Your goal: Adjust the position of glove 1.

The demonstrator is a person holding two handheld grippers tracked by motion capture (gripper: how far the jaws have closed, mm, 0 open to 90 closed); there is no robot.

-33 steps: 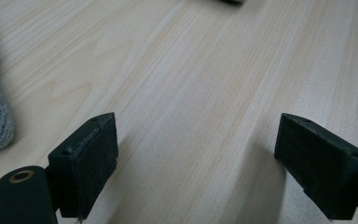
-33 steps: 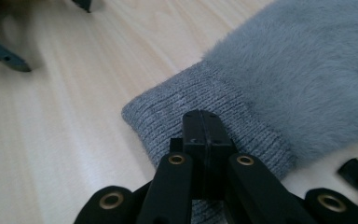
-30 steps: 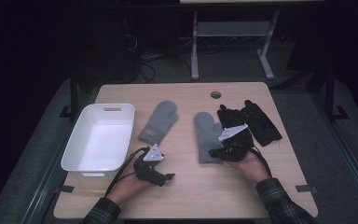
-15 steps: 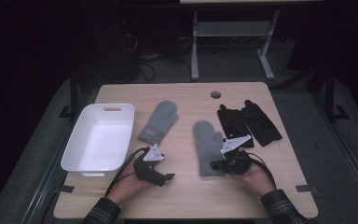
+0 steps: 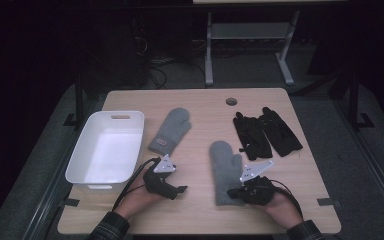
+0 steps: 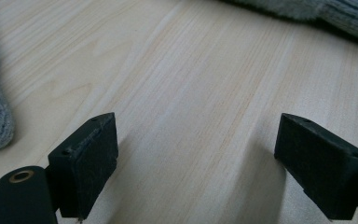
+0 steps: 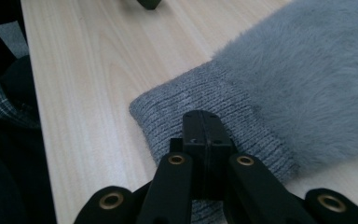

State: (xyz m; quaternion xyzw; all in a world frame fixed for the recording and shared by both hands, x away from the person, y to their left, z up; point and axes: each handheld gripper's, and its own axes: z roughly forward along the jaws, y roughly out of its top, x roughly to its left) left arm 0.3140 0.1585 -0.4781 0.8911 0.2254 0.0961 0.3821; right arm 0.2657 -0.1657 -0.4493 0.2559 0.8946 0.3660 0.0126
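Right gripper (image 5: 236, 193) clamped on the ribbed cuff of the grey mitten (image 5: 225, 167), jaws pressed together over the knit in the right gripper view (image 7: 204, 133). Mitten flat on the table (image 5: 205, 107), cuff near the front edge, fuzzy palm and thumb stretching away toward the middle. Left gripper (image 5: 180, 190) just left of that cuff, near the front edge, jaws wide apart over bare wood (image 6: 193, 149), gripping nothing. Second grey mitten (image 5: 170, 131) farther back, left of centre, cuff toward the front, well apart from the first. White tub (image 5: 80, 170) along the left edge, just beside the second mitten. Pair of black gloves (image 5: 265, 132) side by side toward the back right corner, near the held mitten's thumb but apart from it. Small round hole (image 5: 231, 101) in the tabletop close to the back edge.
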